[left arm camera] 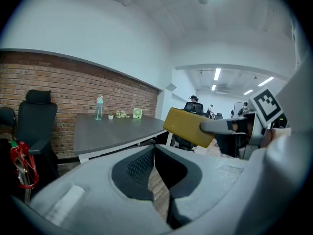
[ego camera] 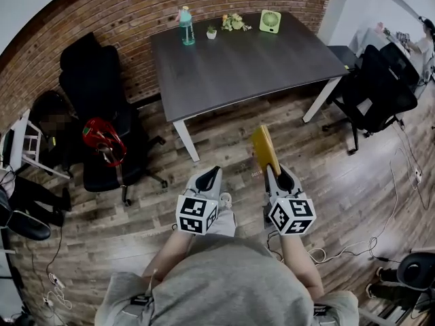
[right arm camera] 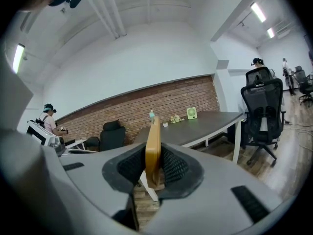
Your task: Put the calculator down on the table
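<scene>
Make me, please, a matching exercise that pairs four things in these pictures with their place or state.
1 calculator
2 bottle
3 fan
4 left tongs

A shut, empty
B far edge of the table, leftmost thing
C clamped edge-up in the right tongs
D far edge of the table, rightmost thing

Pairs: 1-C, 2-B, 3-D, 4-A

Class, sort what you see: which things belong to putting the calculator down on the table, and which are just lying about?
For the job:
calculator
right gripper, closed on it
table

Lying about:
bottle
plant pot
flowers
fan
black chair
</scene>
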Motion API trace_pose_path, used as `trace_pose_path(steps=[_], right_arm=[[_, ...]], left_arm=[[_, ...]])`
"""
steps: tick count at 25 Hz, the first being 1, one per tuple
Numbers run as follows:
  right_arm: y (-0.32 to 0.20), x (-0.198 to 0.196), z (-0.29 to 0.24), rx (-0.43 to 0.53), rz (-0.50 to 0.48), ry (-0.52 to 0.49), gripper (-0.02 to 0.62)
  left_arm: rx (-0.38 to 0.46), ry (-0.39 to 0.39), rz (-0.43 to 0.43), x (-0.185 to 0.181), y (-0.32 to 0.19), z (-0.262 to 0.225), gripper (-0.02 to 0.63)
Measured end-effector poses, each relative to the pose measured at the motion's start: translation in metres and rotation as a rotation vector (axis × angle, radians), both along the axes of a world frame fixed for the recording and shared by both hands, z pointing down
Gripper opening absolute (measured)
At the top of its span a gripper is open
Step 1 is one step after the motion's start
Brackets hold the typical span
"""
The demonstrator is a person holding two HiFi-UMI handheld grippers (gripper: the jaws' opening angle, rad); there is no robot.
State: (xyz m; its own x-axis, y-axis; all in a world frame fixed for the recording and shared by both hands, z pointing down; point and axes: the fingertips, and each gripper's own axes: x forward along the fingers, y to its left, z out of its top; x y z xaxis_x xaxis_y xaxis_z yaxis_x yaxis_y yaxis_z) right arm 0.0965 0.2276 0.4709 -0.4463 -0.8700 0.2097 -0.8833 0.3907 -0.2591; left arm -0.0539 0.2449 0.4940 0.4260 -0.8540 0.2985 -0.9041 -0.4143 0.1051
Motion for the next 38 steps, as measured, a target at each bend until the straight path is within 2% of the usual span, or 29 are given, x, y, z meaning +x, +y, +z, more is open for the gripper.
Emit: trace_pose_path(steps=[12, 23, 38], right_arm=[[-0.107, -0.006, -0.020, 0.010, 0.028, 0.017, 0.083], [-0.183, -0.013, -0.026, 0.020, 0.069, 0.012, 0.083], [-0.246, -0.023, -0.018, 0.016, 0.107, 0.020, 0.083]], left_arm=[[0.004, 0.009, 0.025, -0.007, -0.111, -0.016, 0.018], [0.007, 0.009, 0.063, -0.014, -0.196, -0.020, 0.018], [-0.005, 0.021, 0.105, -0.023, -0.267, -0.011, 0.018]])
